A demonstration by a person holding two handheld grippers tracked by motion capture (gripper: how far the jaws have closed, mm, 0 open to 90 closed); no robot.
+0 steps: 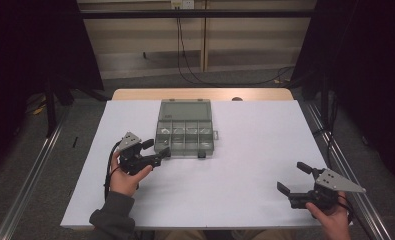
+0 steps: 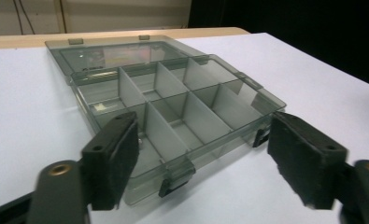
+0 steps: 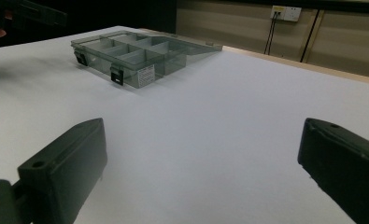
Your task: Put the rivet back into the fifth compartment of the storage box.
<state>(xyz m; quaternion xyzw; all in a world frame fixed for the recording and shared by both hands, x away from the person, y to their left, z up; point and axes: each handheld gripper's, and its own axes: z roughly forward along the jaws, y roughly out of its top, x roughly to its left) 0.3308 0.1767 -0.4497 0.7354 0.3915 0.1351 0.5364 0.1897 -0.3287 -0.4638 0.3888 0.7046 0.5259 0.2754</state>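
High view: the box [image 1: 185,129] sat on the white counter [image 1: 245,175], toward the far middle, lid lying flat behind the tray. The left gripper [image 1: 157,151] was at the box's near-left corner, fingers spread, one tip at or just beside the front wall; contact could not be settled from here. The right gripper [image 1: 294,179] hovered well apart near the counter's right front edge, fingers spread and empty.

Left gripper view: the box [image 2: 173,116] lay between the two open fingers [image 2: 112,158]. Compartments looked empty. Two dark latches showed on the front wall. Judgement: if the step is gripping the box, the corner should be centred between the pads before closing; the thin clear wall would likely slip or flex under a skewed pinch.

Right gripper view: the box [image 3: 135,53] was far off to the upper left, and a white label on its side wall was visible here, which the left gripper view did not give. Fingers [image 3: 65,163] wide open over bare counter.
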